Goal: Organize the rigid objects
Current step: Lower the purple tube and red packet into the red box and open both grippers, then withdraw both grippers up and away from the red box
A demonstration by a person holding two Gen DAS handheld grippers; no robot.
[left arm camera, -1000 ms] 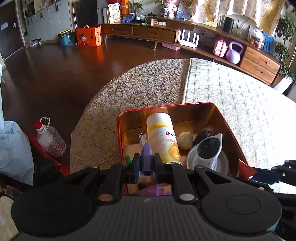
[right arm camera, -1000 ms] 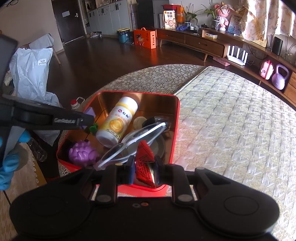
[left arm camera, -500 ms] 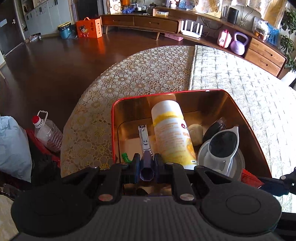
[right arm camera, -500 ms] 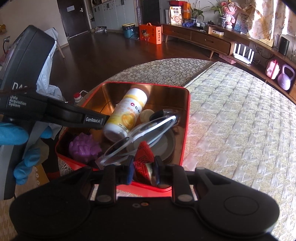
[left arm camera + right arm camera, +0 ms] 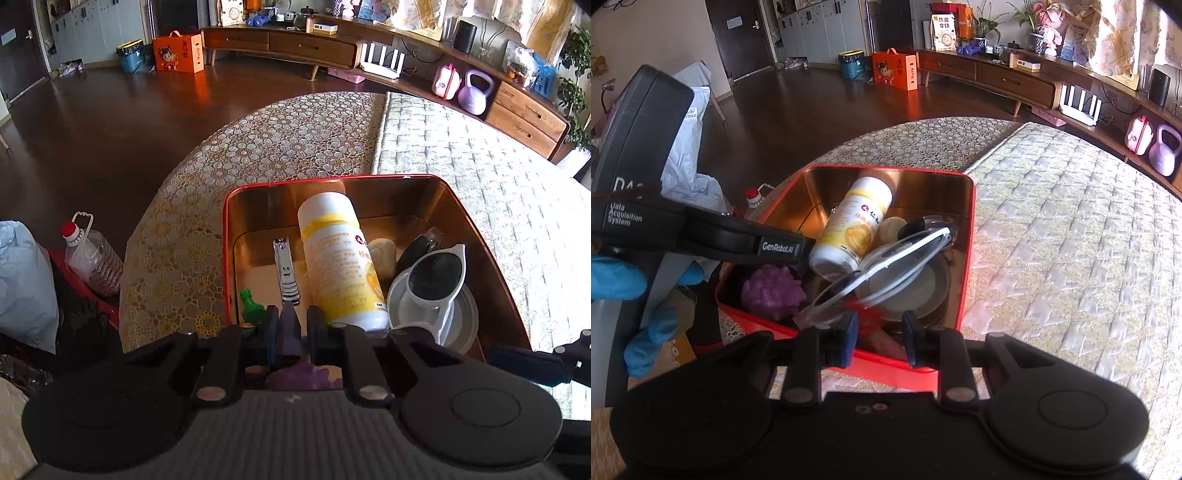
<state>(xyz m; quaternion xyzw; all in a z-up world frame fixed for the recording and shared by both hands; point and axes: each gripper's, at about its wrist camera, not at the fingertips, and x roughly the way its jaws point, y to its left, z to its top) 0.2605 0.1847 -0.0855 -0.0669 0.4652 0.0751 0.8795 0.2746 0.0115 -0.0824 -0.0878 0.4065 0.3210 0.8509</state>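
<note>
The left gripper (image 5: 289,330) pinches a small purple piece (image 5: 289,328) over the red tin (image 5: 229,236). The right gripper (image 5: 878,338) is open and holds nothing, at the tin's near edge.

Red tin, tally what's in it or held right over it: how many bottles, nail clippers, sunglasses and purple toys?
Bottle: 1
Nail clipper: 1
Sunglasses: 1
Purple toys: 2, the spiky ball and the purple piece held in the left gripper
Total: 5
</note>
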